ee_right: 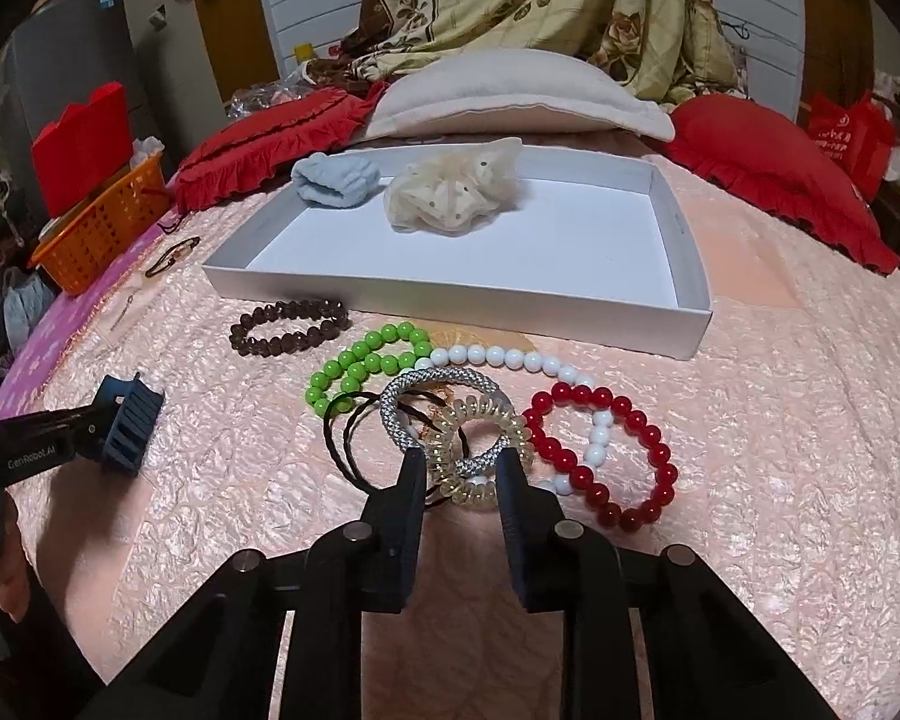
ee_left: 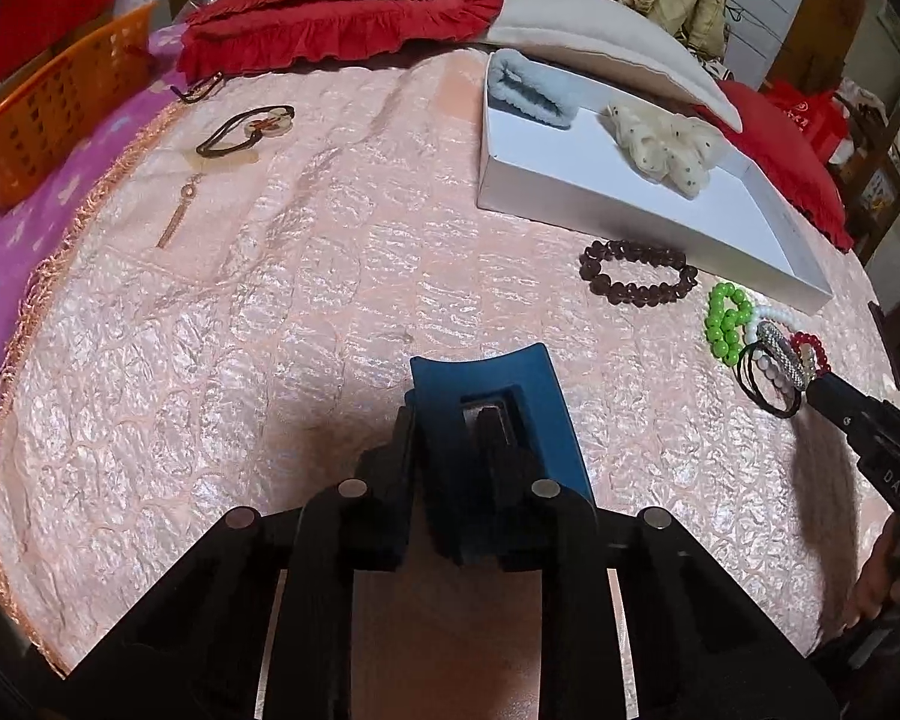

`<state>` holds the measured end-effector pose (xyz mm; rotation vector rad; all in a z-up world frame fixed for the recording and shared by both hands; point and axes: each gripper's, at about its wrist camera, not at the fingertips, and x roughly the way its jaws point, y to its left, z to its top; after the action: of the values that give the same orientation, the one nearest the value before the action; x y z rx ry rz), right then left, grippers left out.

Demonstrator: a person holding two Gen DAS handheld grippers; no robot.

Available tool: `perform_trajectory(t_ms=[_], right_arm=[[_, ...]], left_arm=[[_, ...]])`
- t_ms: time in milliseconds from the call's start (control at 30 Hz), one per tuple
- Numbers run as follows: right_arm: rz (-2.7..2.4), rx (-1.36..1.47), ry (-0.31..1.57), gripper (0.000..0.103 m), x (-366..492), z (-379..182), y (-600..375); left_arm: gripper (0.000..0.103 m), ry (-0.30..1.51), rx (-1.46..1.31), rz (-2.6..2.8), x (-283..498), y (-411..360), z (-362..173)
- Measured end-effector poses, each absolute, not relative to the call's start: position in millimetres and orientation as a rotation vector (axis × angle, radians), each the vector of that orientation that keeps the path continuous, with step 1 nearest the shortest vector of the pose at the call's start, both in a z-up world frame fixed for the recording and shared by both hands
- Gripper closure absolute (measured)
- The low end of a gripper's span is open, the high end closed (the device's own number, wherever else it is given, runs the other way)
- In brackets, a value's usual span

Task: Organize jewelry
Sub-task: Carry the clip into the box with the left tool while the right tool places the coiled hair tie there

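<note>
Both hands are in the picking-up step of the tidying. The left gripper [ee_left: 450, 420] has its jaws narrowed onto a blue plastic claw clip [ee_left: 498, 402], ridged along its teeth, pinched between the pads just above the pink quilted cover [ee_left: 270, 330]. The right gripper [ee_right: 459, 468] stands fairly narrow over the tangle of bands, its fingers either side of a clear coiled hair tie [ee_right: 480, 450] and a silver braided band [ee_right: 438, 396]; whether the pads already press on them I cannot tell.

The white tray [ee_right: 462, 294], a shallow stiff card box, lies beyond the heap and already holds 2 soft pieces: a pale blue fluffy scrunchie [ee_right: 336, 183] and a cream dotted mesh scrunchie [ee_right: 450, 198].

My guess is that the next move is to lift and carry each catch over the tray's near wall. The right side needs care: the springy coil lies linked with the braided band and thin black elastics [ee_right: 348, 438], so a lift may drag several at once.

Loose on the cover wait 4 glossy strings: the green beads [ee_right: 360, 369], white beads [ee_right: 510, 357], red beads [ee_right: 600, 450] and dark brown bracelet [ee_right: 288, 327].
</note>
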<state>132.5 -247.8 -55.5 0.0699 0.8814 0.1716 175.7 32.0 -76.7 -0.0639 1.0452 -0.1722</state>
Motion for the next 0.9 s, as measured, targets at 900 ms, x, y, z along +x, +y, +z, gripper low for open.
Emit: perform_trajectory(t_ms=[900], right_arm=[[0.239, 0.117, 0.847, 0.095, 127.2, -28.3, -245.8]], left_arm=[[0.091, 0.998, -0.119, -0.168, 160.2, 48.2, -56.1]])
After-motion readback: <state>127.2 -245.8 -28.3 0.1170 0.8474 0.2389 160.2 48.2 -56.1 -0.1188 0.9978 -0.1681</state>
